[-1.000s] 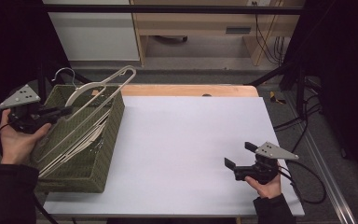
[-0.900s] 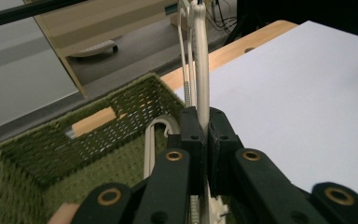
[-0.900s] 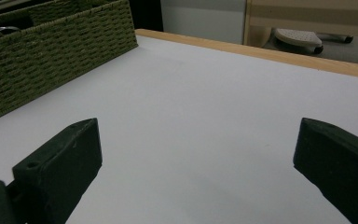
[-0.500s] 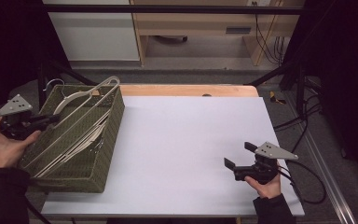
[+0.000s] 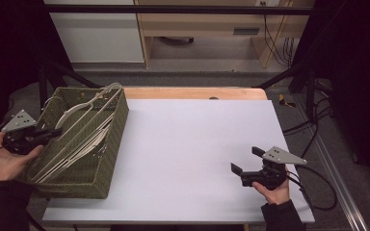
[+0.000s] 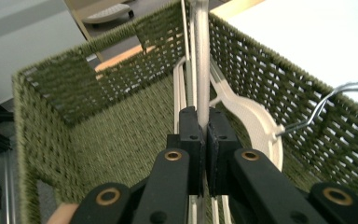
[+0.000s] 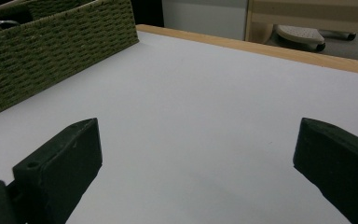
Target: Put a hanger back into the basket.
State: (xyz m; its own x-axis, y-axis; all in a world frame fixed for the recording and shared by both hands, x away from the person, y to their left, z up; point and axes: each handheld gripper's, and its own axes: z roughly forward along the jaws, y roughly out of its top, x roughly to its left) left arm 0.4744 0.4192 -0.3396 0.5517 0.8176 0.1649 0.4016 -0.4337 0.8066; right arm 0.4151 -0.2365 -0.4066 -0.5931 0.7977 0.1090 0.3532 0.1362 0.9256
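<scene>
At the left of the frame the left gripper (image 5: 53,132) has its jaws clamped on a hanger (image 6: 202,65) inside the basket (image 5: 111,144). Lower right, the right gripper (image 5: 246,160) rests on the counter (image 5: 188,144) with jaws wide and bare.

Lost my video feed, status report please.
Left gripper shut on a white hanger inside the green basket. Right gripper open, low over the table. Nothing in the way.

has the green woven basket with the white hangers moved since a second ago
Yes. In the high view the green woven basket has slid left: its right wall covers less of the white table top than before, drawn along as the left gripper holds a white hanger.
</scene>
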